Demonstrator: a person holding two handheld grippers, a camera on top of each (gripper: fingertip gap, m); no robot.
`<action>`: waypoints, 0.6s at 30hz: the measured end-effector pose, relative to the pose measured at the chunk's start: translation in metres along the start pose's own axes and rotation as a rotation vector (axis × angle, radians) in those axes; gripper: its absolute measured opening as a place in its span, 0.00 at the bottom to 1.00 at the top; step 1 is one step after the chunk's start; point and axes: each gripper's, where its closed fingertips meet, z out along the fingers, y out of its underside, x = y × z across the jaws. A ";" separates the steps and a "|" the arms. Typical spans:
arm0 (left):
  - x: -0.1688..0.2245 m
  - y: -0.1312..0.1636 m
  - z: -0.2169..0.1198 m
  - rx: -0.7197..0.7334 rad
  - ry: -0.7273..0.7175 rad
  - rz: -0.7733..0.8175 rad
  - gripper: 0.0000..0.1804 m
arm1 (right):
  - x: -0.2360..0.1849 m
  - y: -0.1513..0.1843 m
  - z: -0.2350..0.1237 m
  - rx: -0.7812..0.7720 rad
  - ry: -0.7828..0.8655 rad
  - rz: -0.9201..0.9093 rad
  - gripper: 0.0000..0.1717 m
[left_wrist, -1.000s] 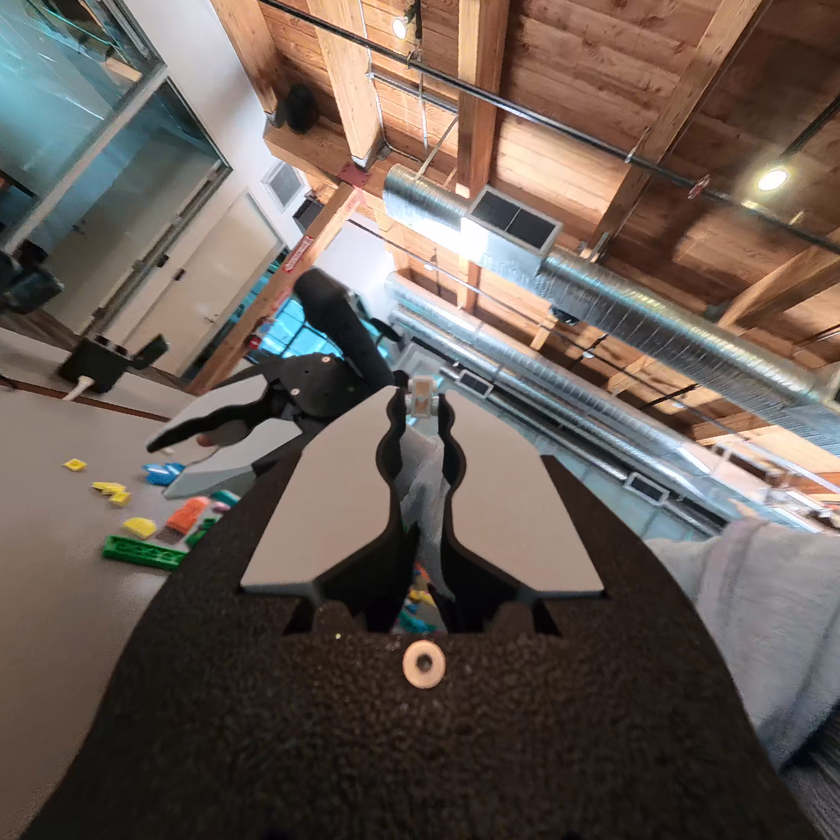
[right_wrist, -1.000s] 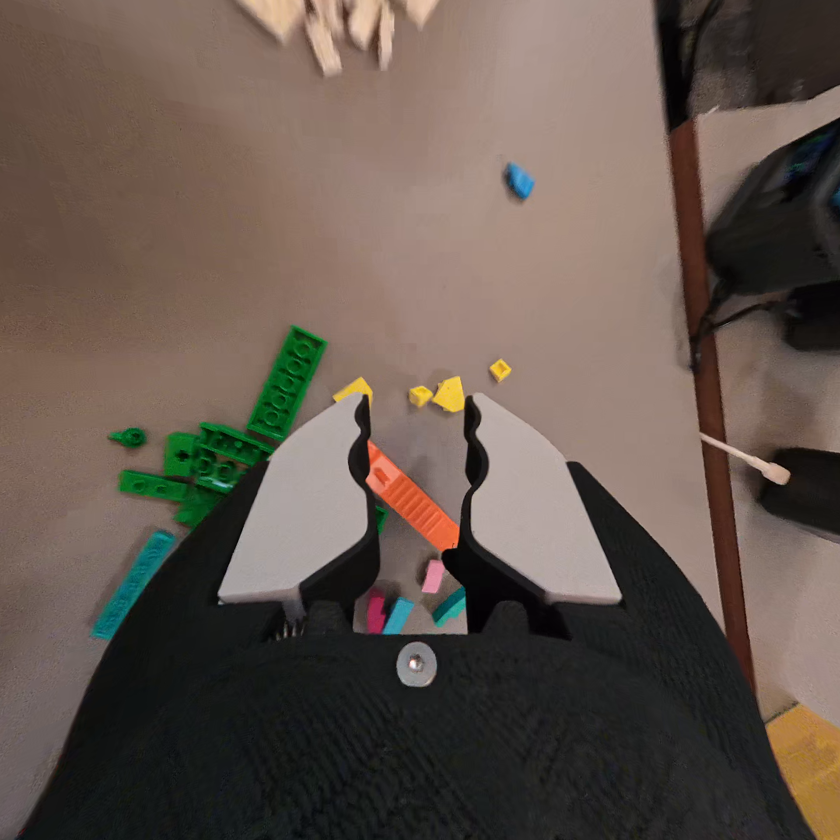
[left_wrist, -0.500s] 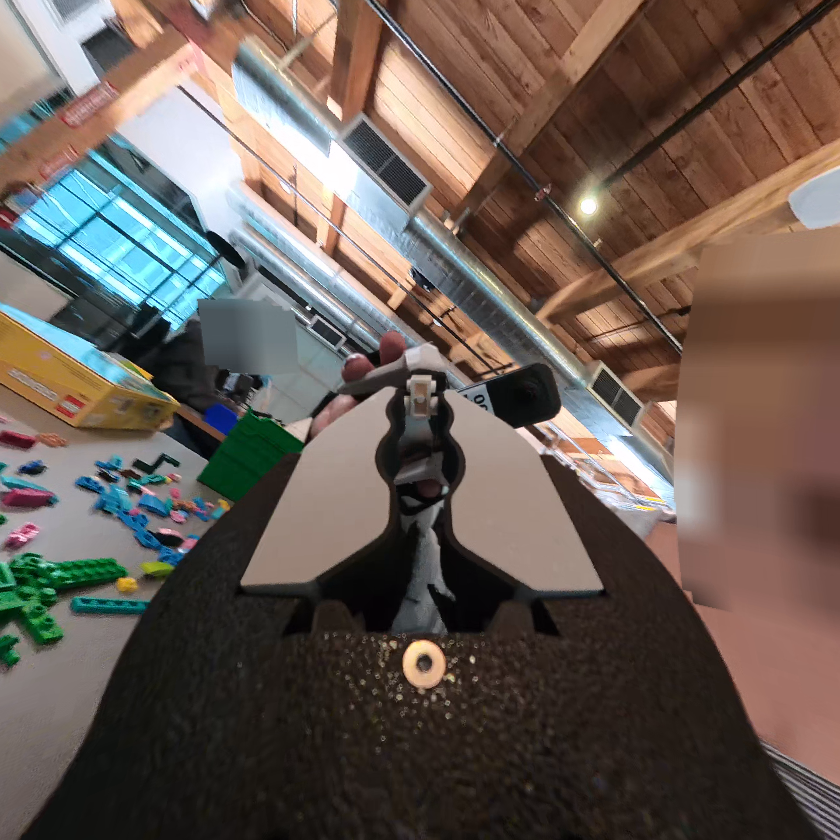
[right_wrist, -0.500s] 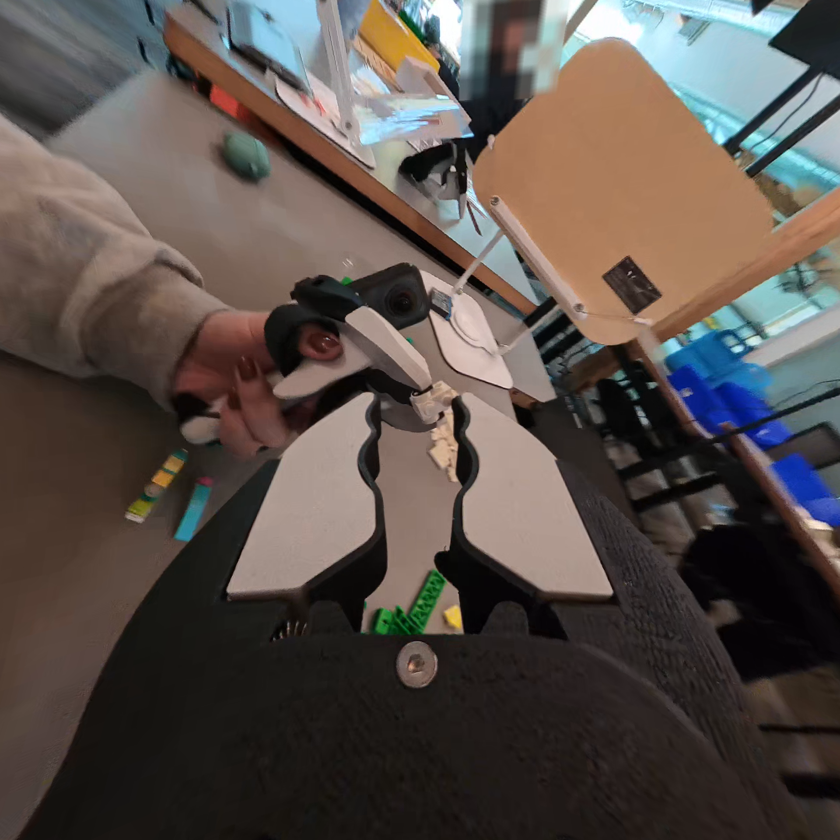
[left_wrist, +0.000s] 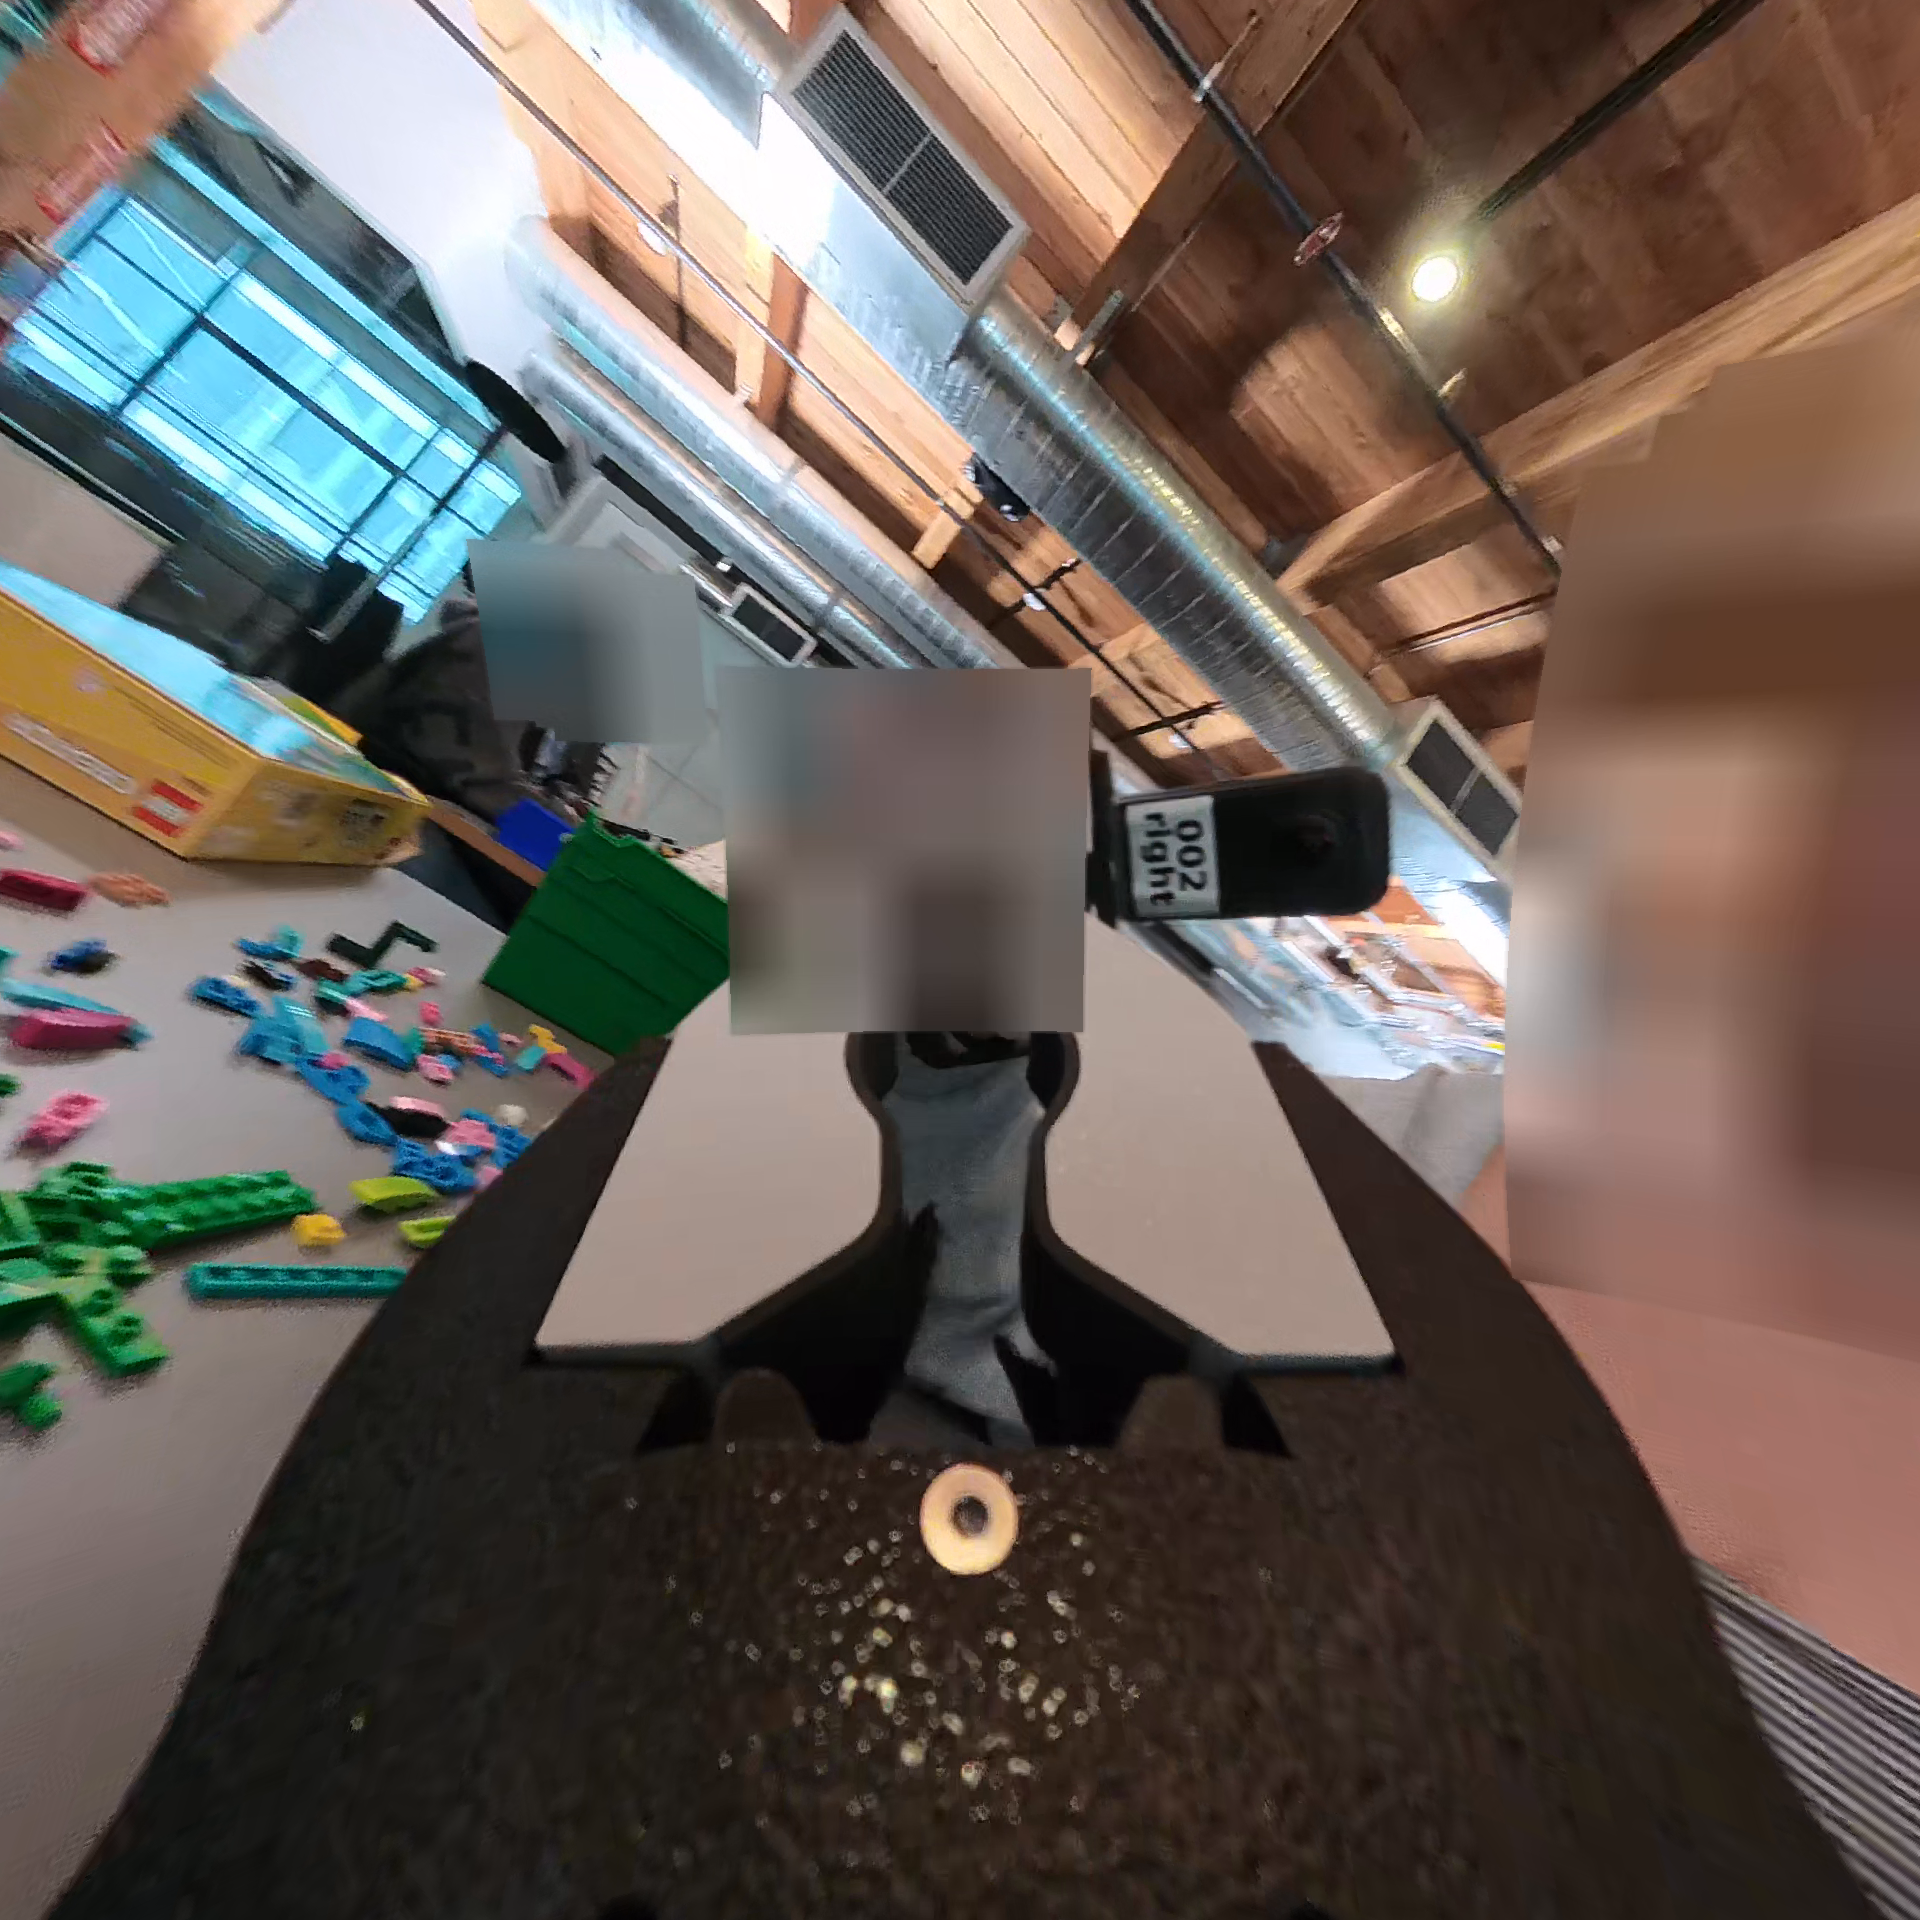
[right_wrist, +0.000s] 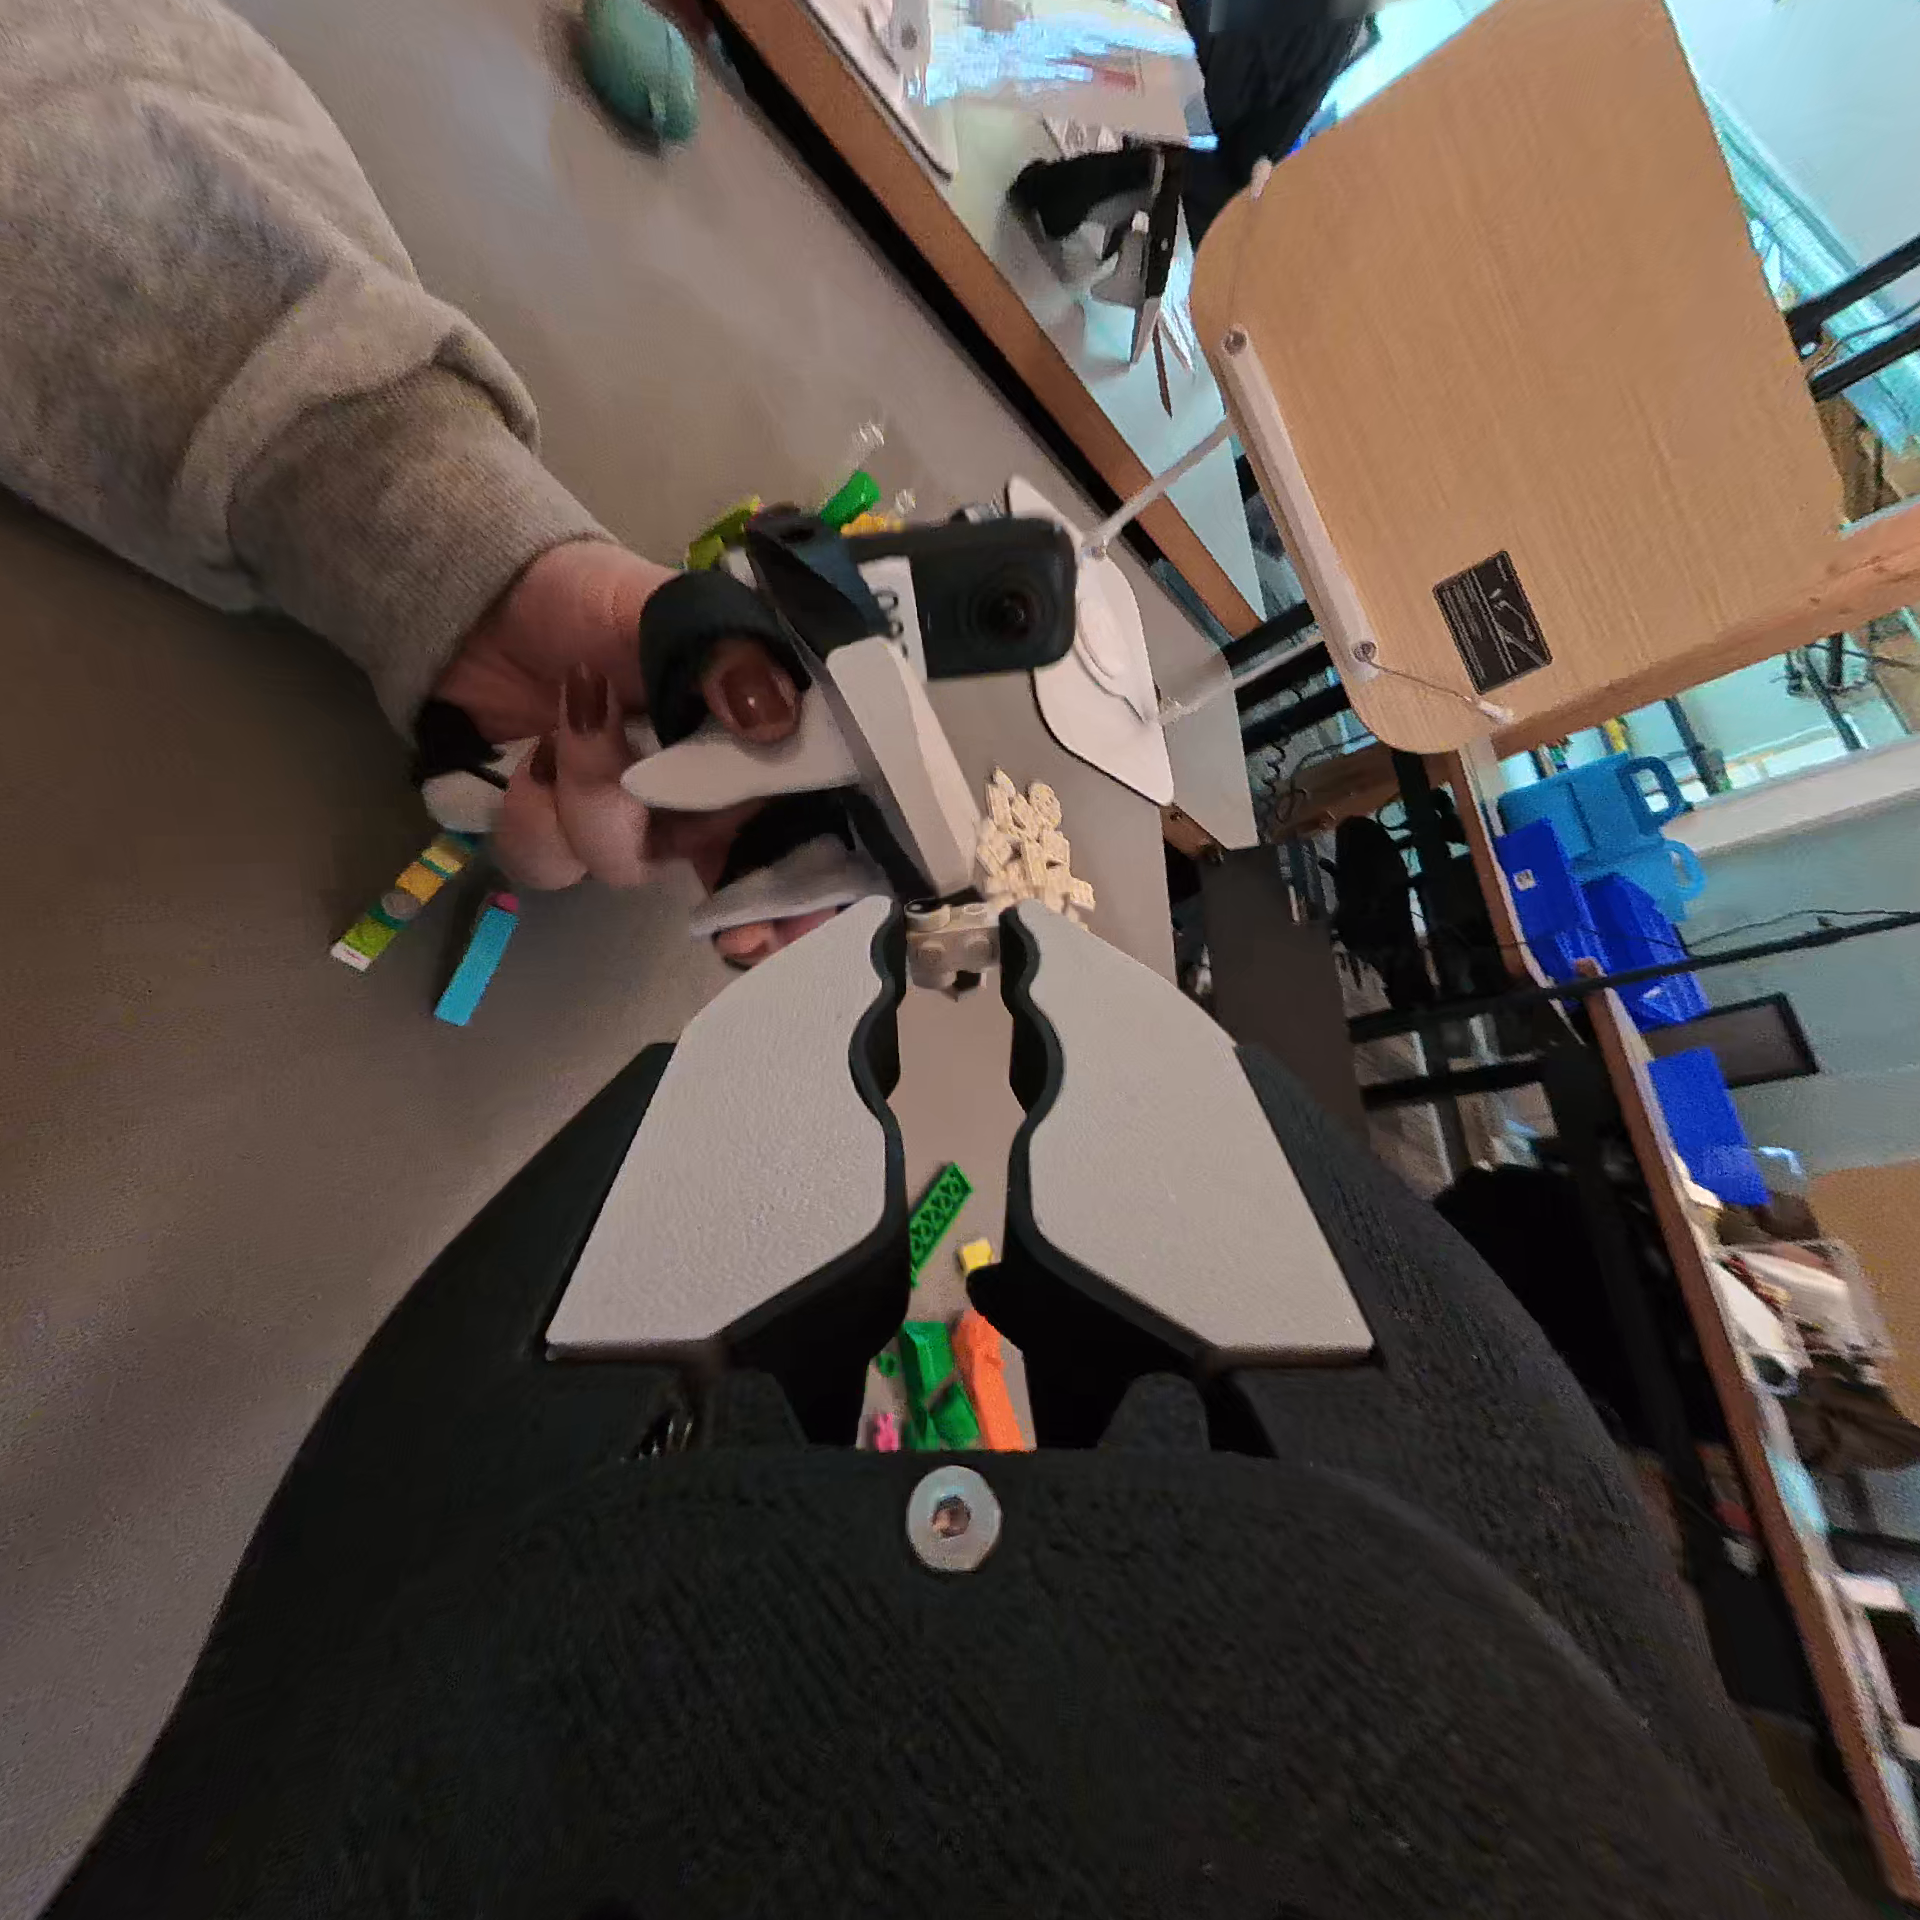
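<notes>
Gripping a pale brick (right_wrist: 951, 940), right tongs (right_wrist: 953, 940).

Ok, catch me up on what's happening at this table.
A person is working two handheld grippers above a grey table strewn with coloured building bricks. The right gripper has its fingers closed on a small white brick piece, held up off the table. The left gripper, held in the left hand, reaches the same piece from above; whether it grips it cannot be told. A pile of white bricks lies just behind.
</notes>
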 end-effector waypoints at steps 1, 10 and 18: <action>-0.001 -0.002 -0.001 -0.001 -0.022 0.033 0.13 | 0.000 0.001 0.000 -0.023 0.008 -0.018 0.09; -0.010 0.009 0.002 -0.108 -0.146 0.171 0.21 | 0.002 0.014 0.003 -0.172 0.054 -0.127 0.09; -0.022 0.005 -0.003 -0.100 -0.241 0.226 0.11 | 0.002 0.024 0.008 -0.277 0.081 -0.232 0.09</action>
